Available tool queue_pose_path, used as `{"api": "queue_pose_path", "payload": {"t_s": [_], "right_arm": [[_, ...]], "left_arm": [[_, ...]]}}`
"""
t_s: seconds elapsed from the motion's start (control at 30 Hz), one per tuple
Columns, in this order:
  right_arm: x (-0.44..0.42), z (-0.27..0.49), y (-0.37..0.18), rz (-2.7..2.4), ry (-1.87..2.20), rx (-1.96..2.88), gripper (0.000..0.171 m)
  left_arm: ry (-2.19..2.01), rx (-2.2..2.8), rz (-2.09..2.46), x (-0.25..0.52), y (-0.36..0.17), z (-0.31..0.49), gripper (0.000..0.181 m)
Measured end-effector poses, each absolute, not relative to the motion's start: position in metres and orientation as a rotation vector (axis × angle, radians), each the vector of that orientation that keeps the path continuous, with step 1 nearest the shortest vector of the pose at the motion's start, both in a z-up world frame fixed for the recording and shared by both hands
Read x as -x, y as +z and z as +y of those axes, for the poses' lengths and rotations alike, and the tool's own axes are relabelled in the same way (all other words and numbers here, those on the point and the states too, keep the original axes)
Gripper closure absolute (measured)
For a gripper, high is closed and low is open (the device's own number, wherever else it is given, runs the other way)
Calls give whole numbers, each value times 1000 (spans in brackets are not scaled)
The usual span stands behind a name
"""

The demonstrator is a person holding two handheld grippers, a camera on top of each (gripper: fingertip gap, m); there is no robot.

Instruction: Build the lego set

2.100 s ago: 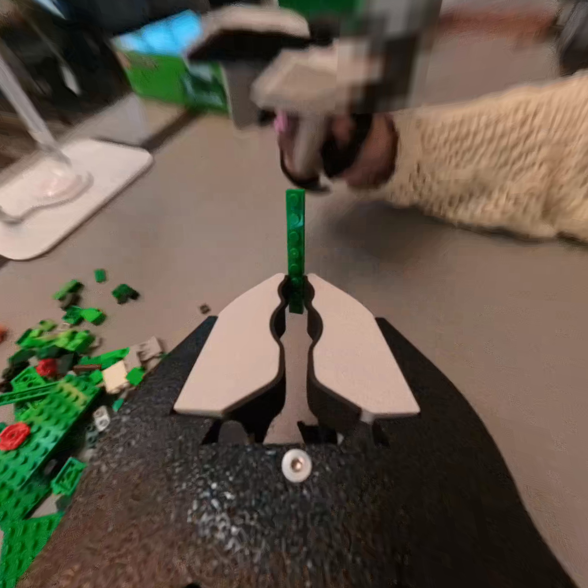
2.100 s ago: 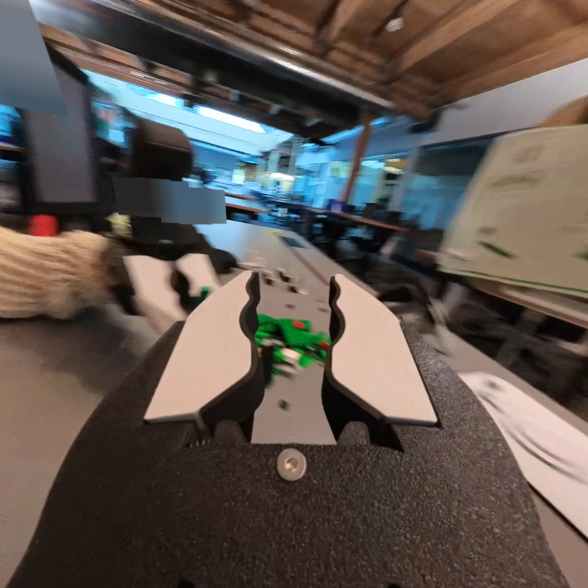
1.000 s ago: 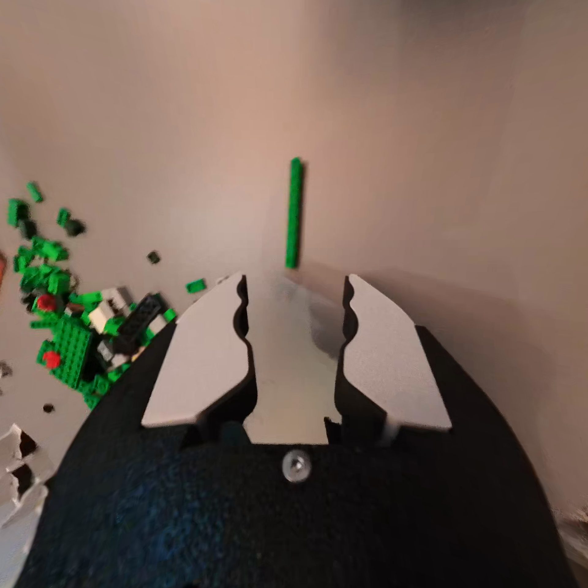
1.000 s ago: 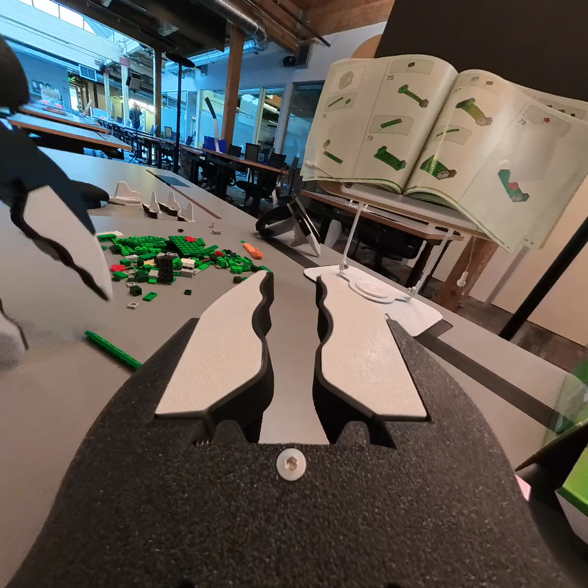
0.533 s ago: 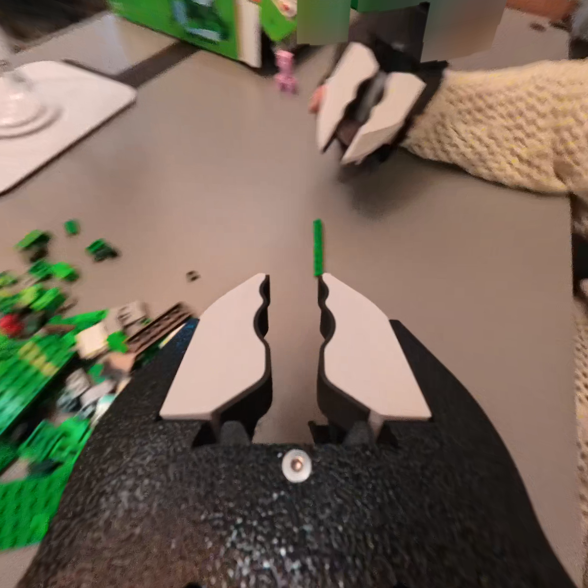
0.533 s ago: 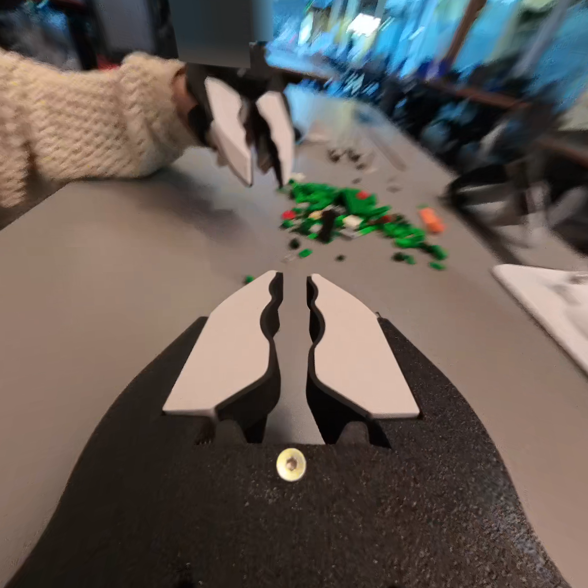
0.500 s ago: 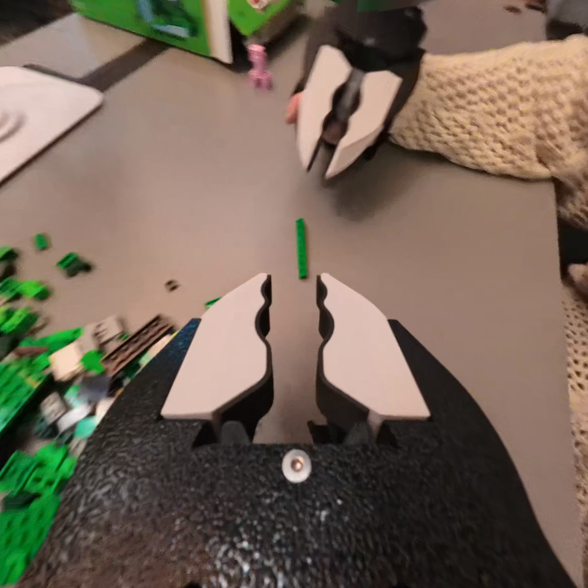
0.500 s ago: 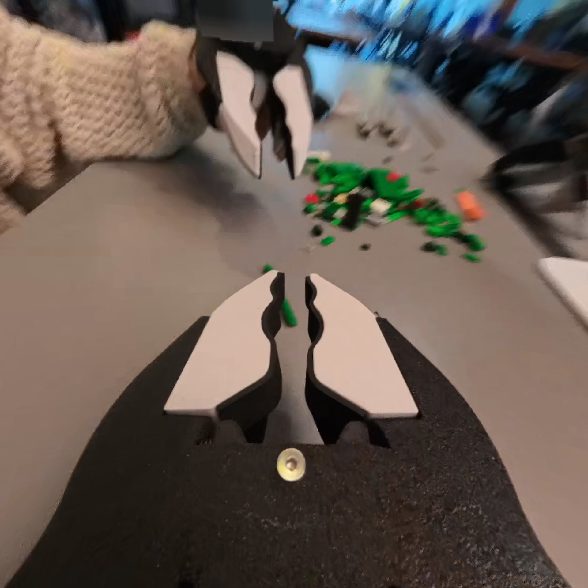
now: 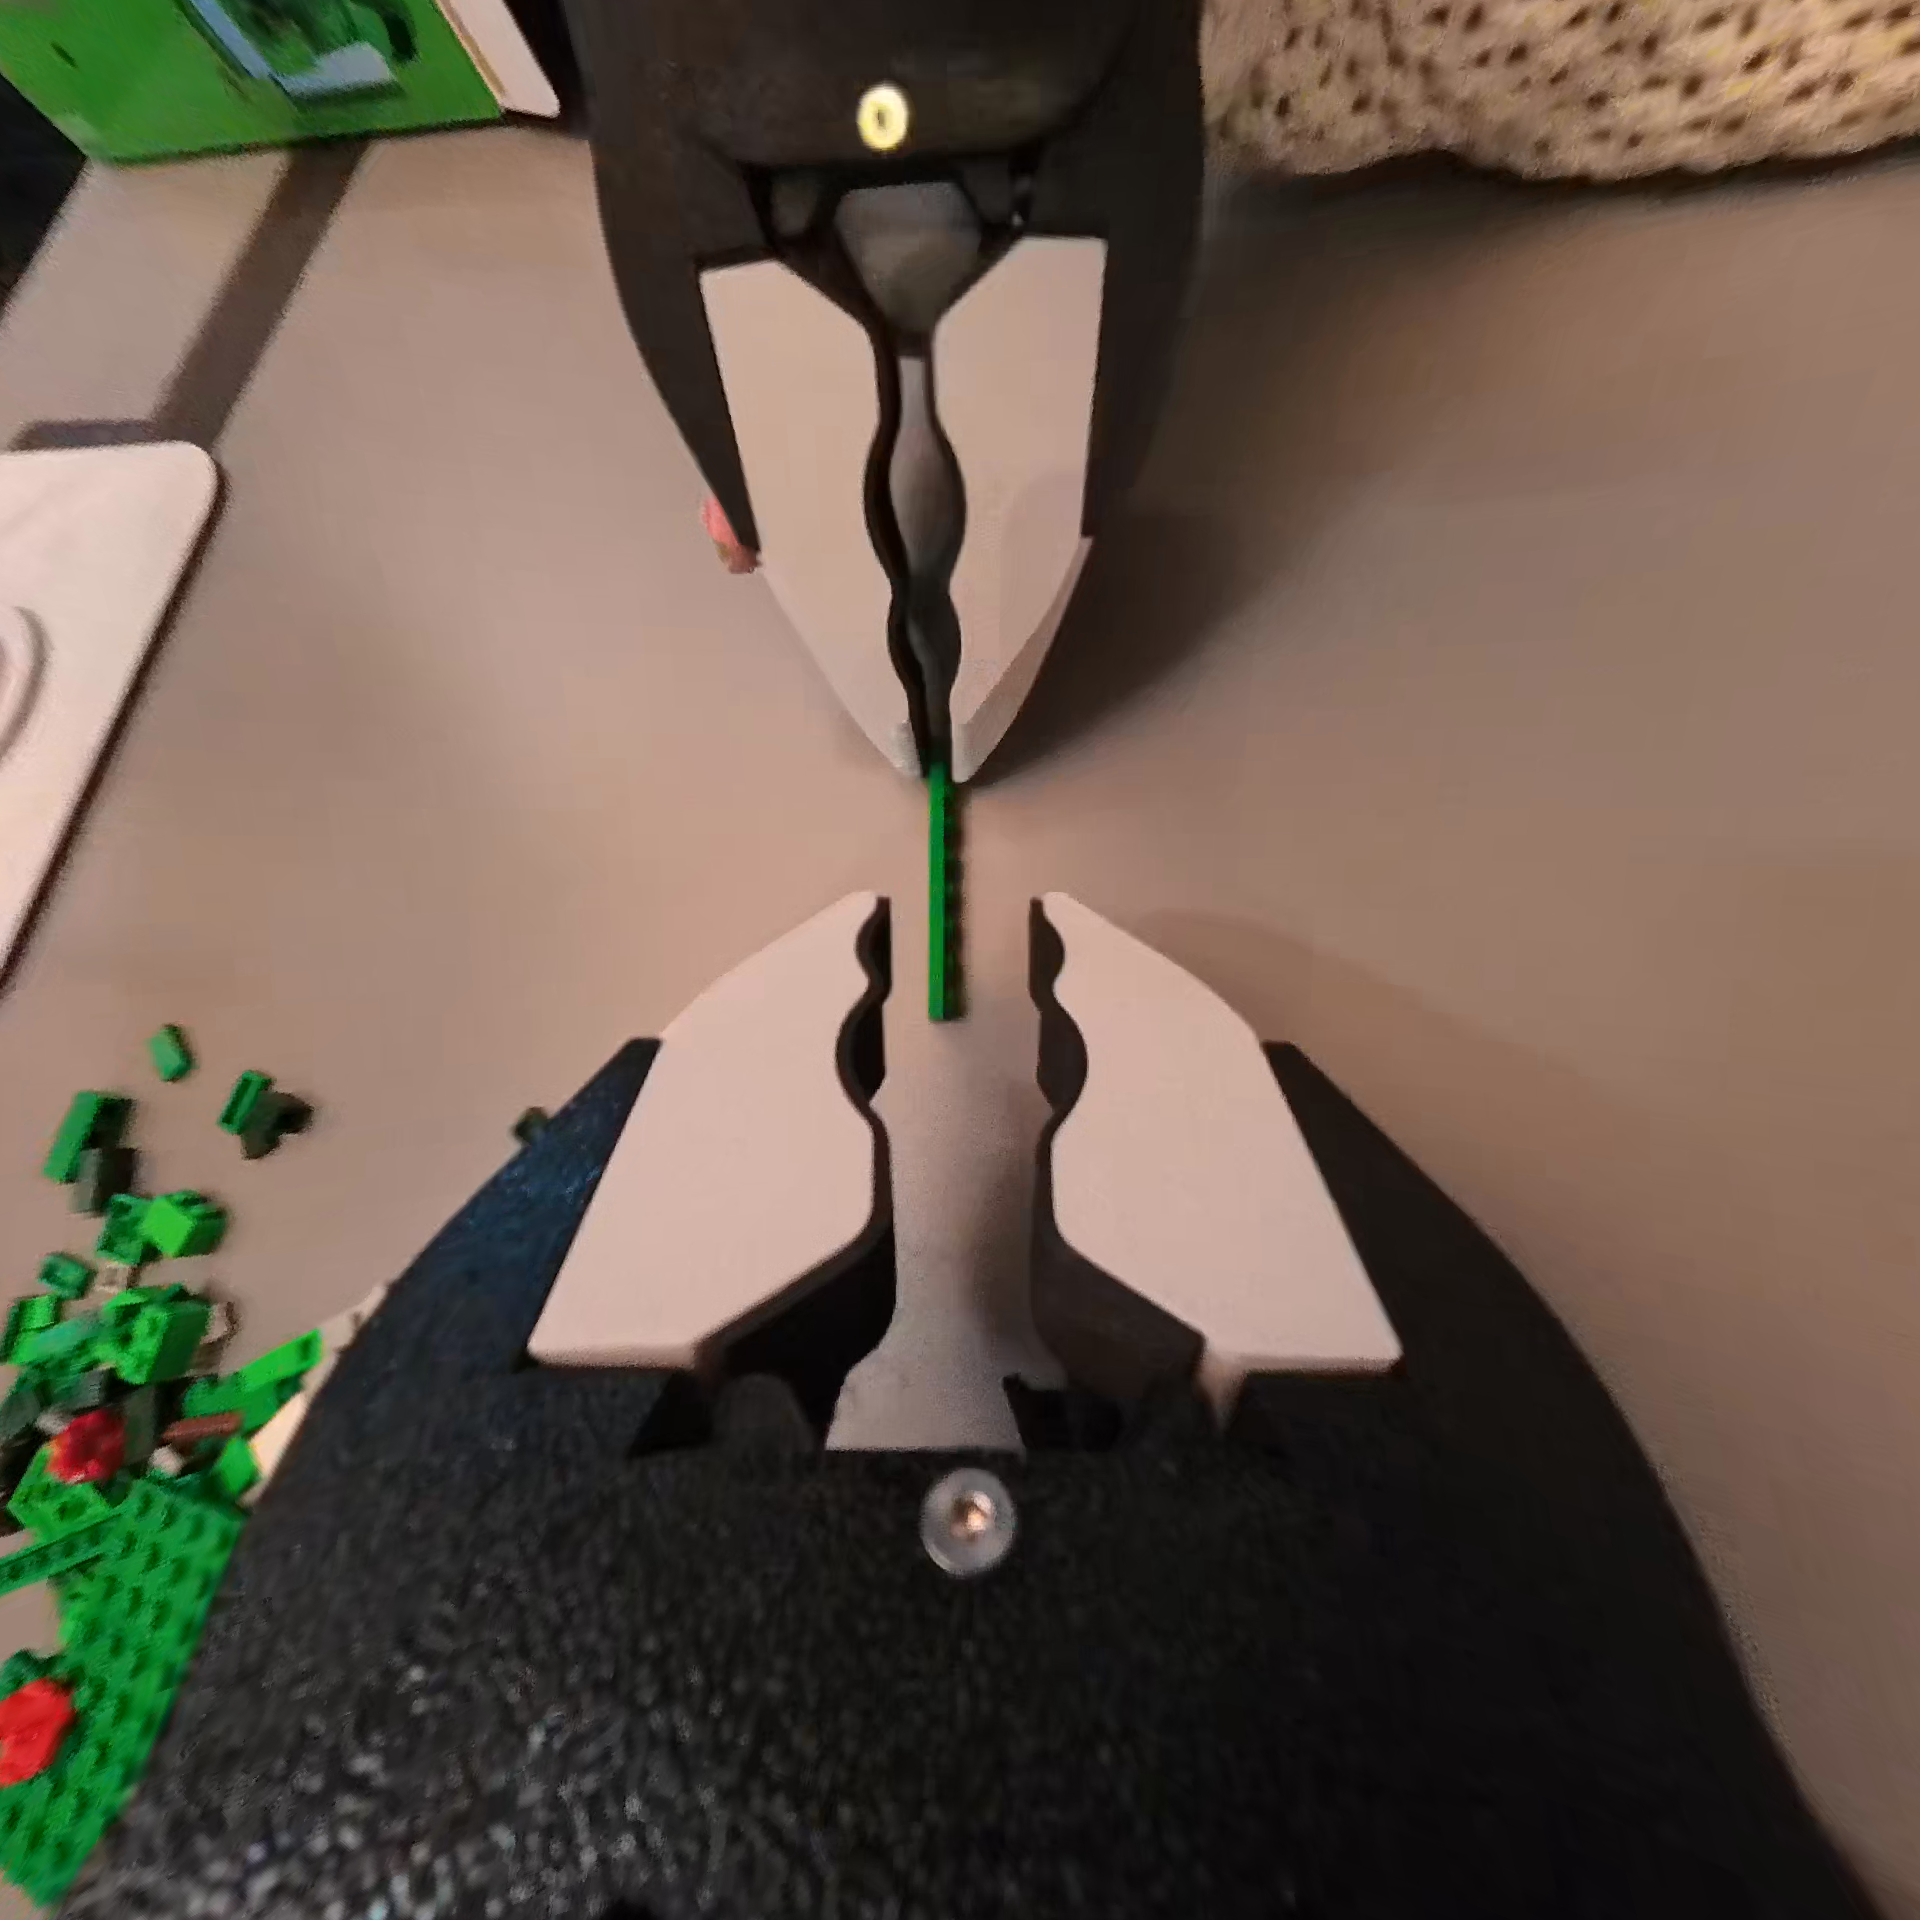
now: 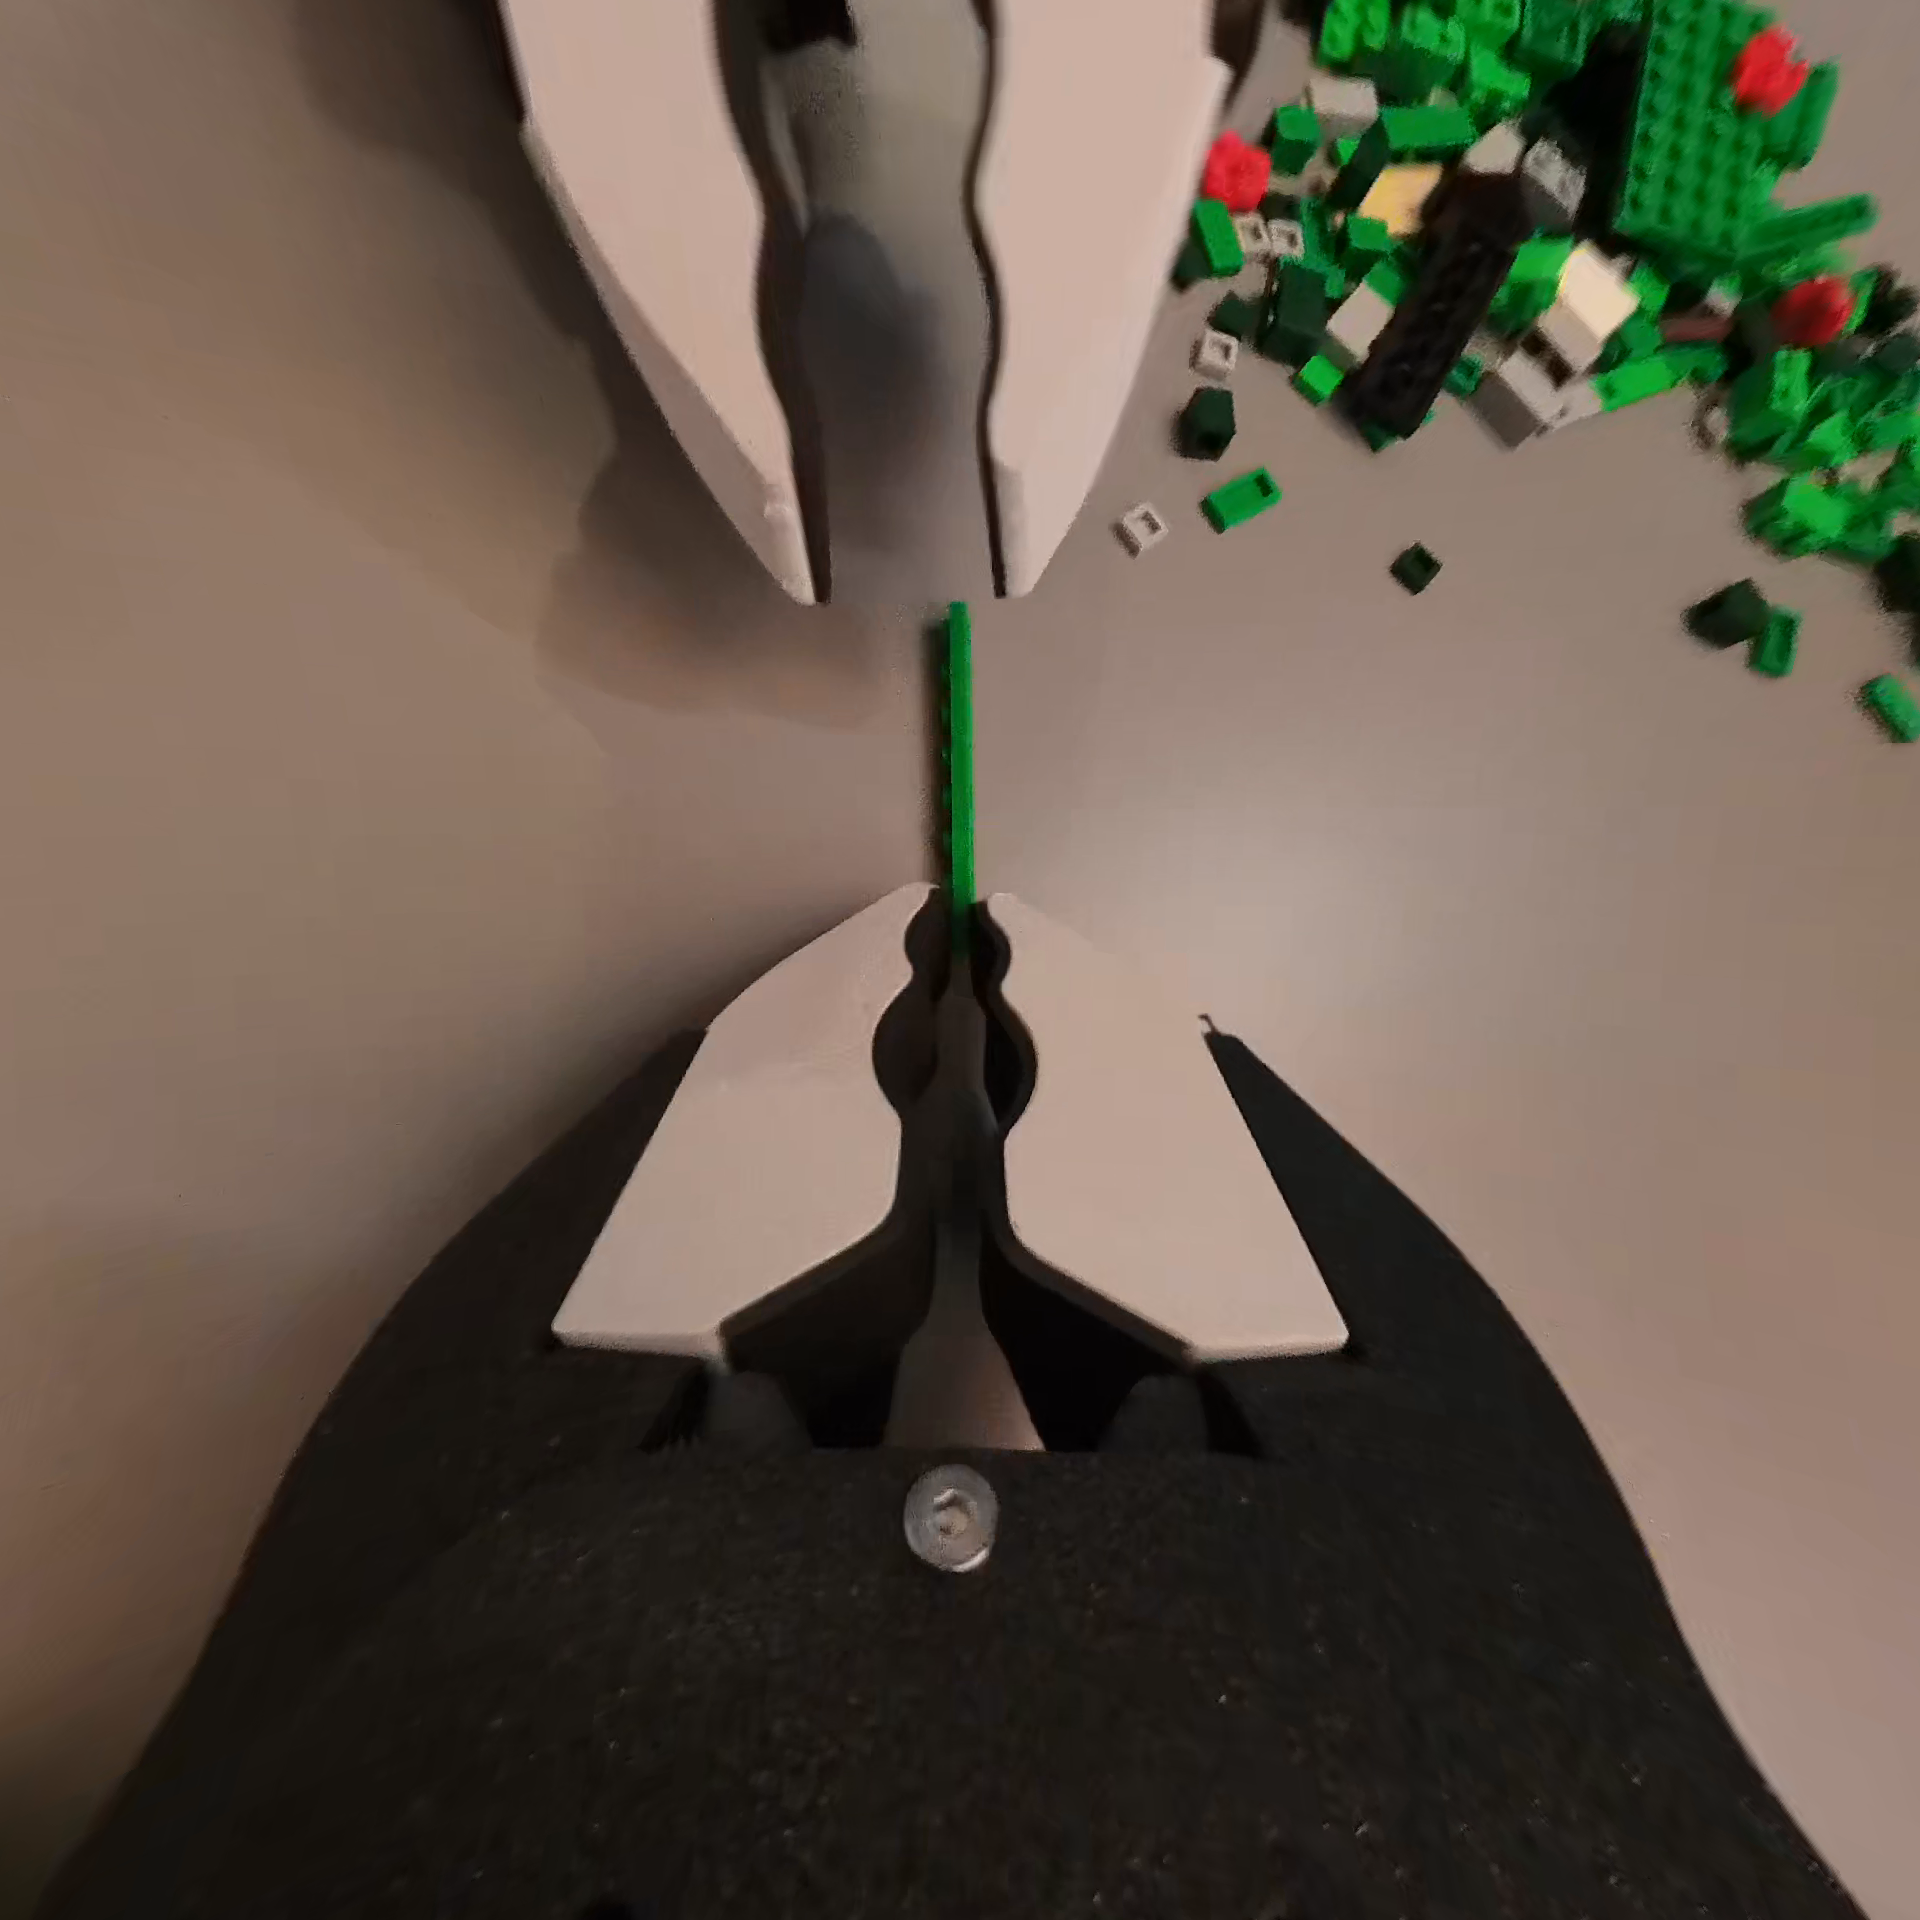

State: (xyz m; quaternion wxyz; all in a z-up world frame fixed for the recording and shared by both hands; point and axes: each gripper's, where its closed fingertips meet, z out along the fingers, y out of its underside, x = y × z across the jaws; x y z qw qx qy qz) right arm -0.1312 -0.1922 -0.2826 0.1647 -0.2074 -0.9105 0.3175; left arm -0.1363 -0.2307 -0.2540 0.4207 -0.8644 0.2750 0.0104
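A long thin green lego strip (image 9: 945,894) lies on the grey table between the two grippers, which face each other tip to tip. My right gripper (image 10: 958,902) is shut on one end of the strip (image 10: 956,748); in the left wrist view it shows across the table (image 9: 935,764). My left gripper (image 9: 958,912) is open, its fingers on either side of the strip's near end without touching it. In the right wrist view the left gripper (image 10: 909,592) shows at the top, just past the strip's far end.
A pile of loose green, grey, black and red lego pieces (image 10: 1558,229) lies beside the left gripper, with a green plate (image 9: 114,1600) in it. A green box (image 9: 239,73) and a white stand base (image 9: 73,644) sit at the left. A knit sleeve (image 9: 1558,73) is at the top right. One gripper's finger ends stand about 5 cm off the other's. About 20 cm separates my left fingertips from the green plate (image 9: 114,1600). It is also in sight in the right wrist view (image 10: 1721,163).
Both grippers dropped low over the table and closed in on the strip from opposite ends. The right gripper has shut on its end. The left gripper's jaws have opened wider around the other end.
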Motion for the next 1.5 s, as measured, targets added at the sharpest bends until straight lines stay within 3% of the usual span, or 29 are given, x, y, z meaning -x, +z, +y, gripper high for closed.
{"api": "queue_pose_path", "payload": {"t_s": [0.27,0.43,0.53,0.63,0.77,1.0,1.03,1.13,1.2,1.33,1.5], "right_arm": [[122,-211,-254,-2687,1413,1159,168],[108,-214,-255,-2775,1484,1261,168],[113,-209,-260,-2740,1426,1239,163],[128,-196,-257,-2617,1344,1134,141],[148,-184,-243,-2391,1414,992,142],[176,-148,-230,-1995,1217,840,139],[181,-137,-223,-1879,1159,824,133],[179,-120,-205,-1659,1063,758,134],[176,-117,-200,-1606,1021,745,135],[176,-118,-201,-1601,981,733,139],[186,-124,-211,-1660,979,763,152]], "left_arm": [[420,1984,933,143,-255,-230,154],[517,1896,1044,137,-250,-230,174],[440,2020,1016,136,-260,-232,174],[181,2182,879,130,-267,-234,174],[-50,2309,734,127,-269,-232,174],[16,2404,750,134,-283,-231,174],[14,2403,739,135,-282,-230,168],[-12,2384,705,136,-279,-232,151],[-30,2336,677,138,-272,-235,149],[297,2181,453,207,-238,-241,148],[790,1707,-82,346,-168,-293,162]]}}
